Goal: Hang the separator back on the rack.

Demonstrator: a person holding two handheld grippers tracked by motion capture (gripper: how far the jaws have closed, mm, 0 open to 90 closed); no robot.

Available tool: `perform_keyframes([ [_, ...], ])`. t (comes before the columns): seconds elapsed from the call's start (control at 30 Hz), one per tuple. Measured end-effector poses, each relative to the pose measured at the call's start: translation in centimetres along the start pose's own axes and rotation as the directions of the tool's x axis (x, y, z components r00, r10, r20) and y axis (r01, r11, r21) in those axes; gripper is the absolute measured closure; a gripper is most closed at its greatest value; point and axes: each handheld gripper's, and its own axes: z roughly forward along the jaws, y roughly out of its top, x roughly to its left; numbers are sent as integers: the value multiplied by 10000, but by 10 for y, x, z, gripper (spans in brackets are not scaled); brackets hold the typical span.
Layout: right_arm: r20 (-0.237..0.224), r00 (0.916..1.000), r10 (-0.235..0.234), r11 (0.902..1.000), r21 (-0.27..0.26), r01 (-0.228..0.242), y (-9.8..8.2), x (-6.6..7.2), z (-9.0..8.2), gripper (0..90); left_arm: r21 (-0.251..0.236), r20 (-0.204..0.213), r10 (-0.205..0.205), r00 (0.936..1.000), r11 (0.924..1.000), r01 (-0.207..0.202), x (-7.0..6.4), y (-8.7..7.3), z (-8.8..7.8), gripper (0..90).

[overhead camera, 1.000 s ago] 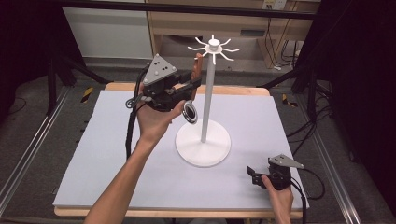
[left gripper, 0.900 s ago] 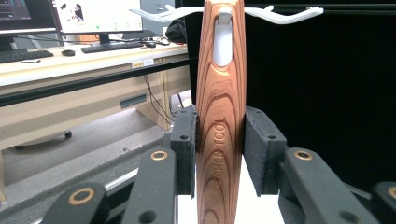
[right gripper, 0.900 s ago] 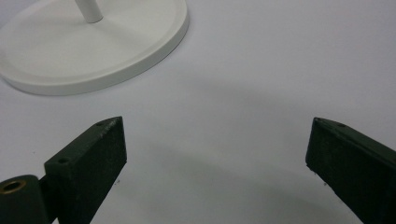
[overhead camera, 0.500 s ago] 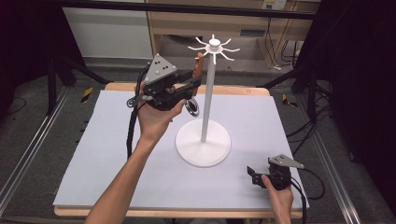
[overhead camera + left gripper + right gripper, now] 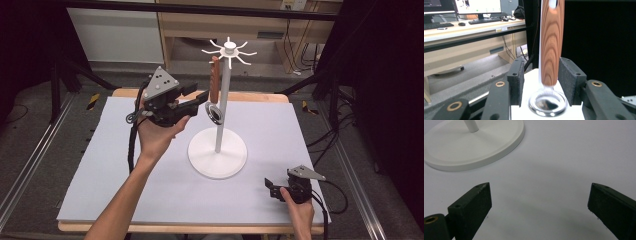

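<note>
The wooden-handled utensil (image 5: 551, 45) hangs upright from the white rack (image 5: 218, 150) on the counter (image 5: 125, 170). The left gripper (image 5: 541, 82) brackets its handle, fingers spread, not visibly pinching. Rigid, light, smooth: grip mid-handle, above the metal ring. The right gripper (image 5: 539, 207) rests with fingers wide apart.

Place: a lab or research workroom | workbench: table (image 5: 100, 200) with a pale grey top, metal floor rails (image 5: 30, 165) either side | backdrop: black curtains (image 5: 390, 75) and stand legs, loose cables (image 5: 292, 45) on the floor | beyond: long desk (image 5: 461, 27) with monitors (image 5: 477, 6), keyboards (image 5: 489, 21), a mouse (image 5: 462, 24)
</note>
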Motion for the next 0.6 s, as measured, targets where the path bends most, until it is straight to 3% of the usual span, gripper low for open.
perform_keyframes([
  [0.2, -29, 10000, 51, 10000, 33, -51, 0, 1, 0, 57, 207, -28, -54, 10000, 9998, 54, 6, -20, -12, 523],
  [0.3, -60, 10000, 64, 10000, 36, -64, 0, 0, 0, 57, 176, -48, 223, 9997, 9996, -222, 12, -32, -16, 505],
  [0.57, -32, 10000, 21, 10000, 56, -21, -1, 0, 0, 57, 897, -117, -455, 9989, 9949, 464, 21, -76, -34, 470],
  [0.6, -32, 10000, 21, 10000, 56, -21, -1, 0, 0, 57, 897, -117, -455, 9989, 9949, 464, 21, -76, -34, 464],
])
